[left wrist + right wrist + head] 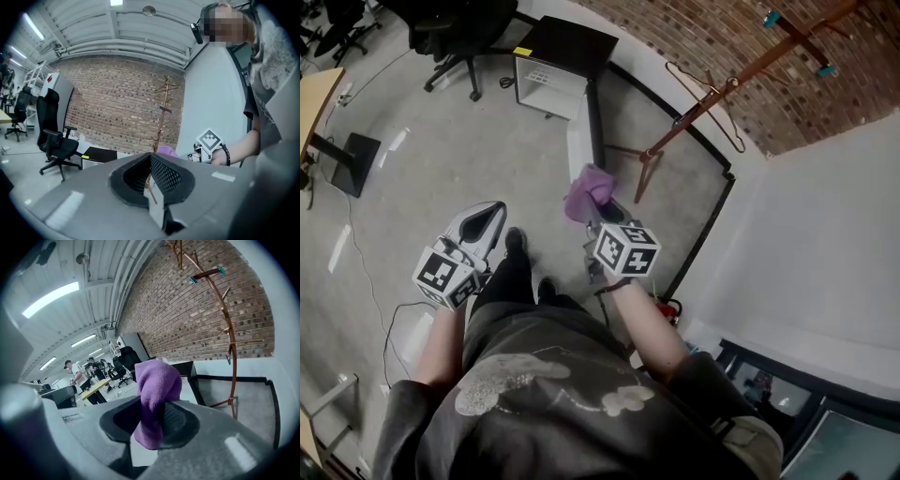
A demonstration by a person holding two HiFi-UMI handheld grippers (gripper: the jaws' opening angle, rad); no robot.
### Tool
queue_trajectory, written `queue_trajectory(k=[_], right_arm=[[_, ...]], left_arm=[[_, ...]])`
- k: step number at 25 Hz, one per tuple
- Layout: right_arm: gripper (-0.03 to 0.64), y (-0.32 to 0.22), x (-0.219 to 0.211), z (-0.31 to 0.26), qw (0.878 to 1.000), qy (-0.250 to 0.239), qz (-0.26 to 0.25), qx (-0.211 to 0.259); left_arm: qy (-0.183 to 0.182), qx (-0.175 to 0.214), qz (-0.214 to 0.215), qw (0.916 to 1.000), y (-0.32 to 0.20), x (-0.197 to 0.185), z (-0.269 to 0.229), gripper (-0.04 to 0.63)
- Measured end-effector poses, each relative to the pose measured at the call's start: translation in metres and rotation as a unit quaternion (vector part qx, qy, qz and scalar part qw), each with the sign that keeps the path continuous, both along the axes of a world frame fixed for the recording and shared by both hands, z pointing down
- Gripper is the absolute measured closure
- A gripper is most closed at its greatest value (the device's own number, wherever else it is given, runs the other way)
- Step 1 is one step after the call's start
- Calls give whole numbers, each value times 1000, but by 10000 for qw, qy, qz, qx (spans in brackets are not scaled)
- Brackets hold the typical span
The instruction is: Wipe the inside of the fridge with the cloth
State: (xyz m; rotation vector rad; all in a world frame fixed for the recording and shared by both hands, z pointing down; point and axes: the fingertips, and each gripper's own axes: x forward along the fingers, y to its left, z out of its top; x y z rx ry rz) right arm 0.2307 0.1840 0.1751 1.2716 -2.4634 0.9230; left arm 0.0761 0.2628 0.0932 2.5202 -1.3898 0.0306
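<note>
**Cloth in the right gripper, fridge well ahead**

My right gripper (596, 217) is clamped on the purple cloth (157, 399). The fabric is pinched between the jaws, with a bunched fold standing up above them and a tail hanging below. My left gripper (489, 217) has its jaws together at the tips, with nothing between them. Both grippers are held out in front of the person, side by side and apart, above a grey floor (441, 159). The person's dark shoes (516, 242) show between the two grippers. Farther ahead, well apart from the cloth, is the small white fridge (548, 89) with its door (579, 141) swung open. A wooden coat stand (712, 94) rises to its right, near the brick wall (722, 37). A black office chair (455, 37) stands to the fridge's left.
</note>
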Motion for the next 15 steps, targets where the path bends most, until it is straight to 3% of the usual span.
queue_trajectory(k=[6,11,15], right_arm=[[531,-64,-25,6,9999,17,-23,114],[532,-135,-54,11,9998,144,89,45],[532,-197,-89,19,9997,5,240,-19]], left_arm=[[213,0,181,9996,-66,-14,12,577],[168,12,248,9996,-143,-50,29,577],[271,-231,446,9984,-203,-80,35,578]])
